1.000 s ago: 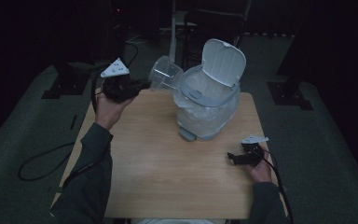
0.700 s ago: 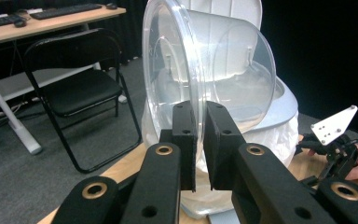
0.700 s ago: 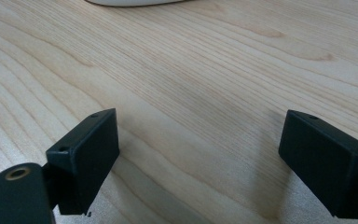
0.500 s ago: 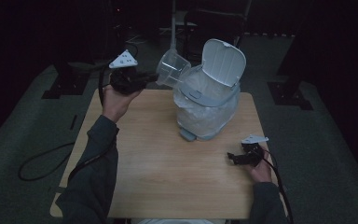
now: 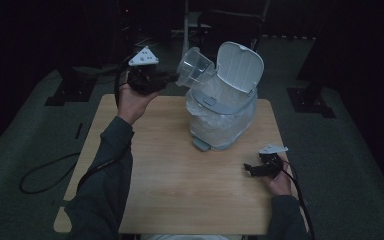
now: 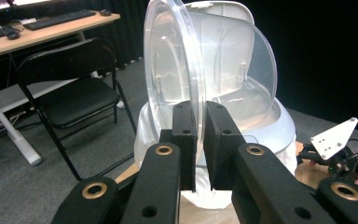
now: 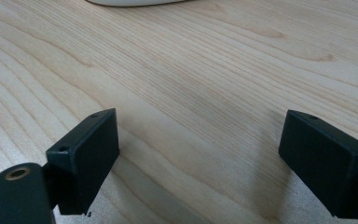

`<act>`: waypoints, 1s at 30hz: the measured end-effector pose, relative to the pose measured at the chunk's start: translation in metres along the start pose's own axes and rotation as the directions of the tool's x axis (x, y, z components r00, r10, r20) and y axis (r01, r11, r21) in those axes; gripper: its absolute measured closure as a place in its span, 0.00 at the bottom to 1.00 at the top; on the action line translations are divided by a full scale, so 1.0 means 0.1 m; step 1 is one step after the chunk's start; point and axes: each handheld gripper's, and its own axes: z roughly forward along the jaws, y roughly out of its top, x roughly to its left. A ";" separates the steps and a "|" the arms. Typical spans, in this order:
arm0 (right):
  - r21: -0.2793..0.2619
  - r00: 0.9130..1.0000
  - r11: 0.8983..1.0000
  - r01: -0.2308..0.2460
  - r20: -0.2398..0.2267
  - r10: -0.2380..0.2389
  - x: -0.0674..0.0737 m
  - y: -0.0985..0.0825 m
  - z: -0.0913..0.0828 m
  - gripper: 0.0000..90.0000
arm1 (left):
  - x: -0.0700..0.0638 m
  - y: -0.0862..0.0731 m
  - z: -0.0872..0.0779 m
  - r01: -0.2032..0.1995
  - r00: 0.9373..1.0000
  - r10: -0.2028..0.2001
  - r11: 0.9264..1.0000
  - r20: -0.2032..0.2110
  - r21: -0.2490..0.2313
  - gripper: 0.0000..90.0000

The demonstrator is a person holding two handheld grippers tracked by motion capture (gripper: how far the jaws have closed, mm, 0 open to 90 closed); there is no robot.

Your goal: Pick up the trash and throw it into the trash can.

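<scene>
Left gripper (image 5: 172, 77), raised above the far left table edge, jaws nearly together and pinching the thin wall of a clear plastic cup (image 5: 194, 67); in the left gripper view (image 6: 196, 135) the cup (image 6: 205, 74) rim sits clamped between the two black pads, cup lying on its side, open mouth facing the camera side. Cup is off the table, held in the air just beside the open lid (image 5: 239, 66) of a white trash bin (image 5: 225, 115); whether cup and lid touch, can't tell, overlap in high view. Bin stands on the wooden table (image 5: 180, 190), far centre, lined with a pale plastic bag (image 5: 215, 127); bin inside is not visible. Right gripper (image 5: 255, 170) low at the near right of the table, jaws spread wide with nothing between them; right gripper view (image 7: 200, 154) shows bare wood grain between the pads. High view is dark, right jaws small and hard to make out there. Black folding chair (image 6: 70, 88) and a desk with keyboards (image 6: 42, 28) behind the bin in the left gripper view, desk cut off at the frame edge.
</scene>
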 end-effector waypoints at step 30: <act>0.000 1.000 1.000 0.003 -0.003 -0.003 0.00 0.00 0.00 0.13 | -0.06 0.29 0.34 -0.016 1.000 0.016 1.000 0.016 0.003 0.94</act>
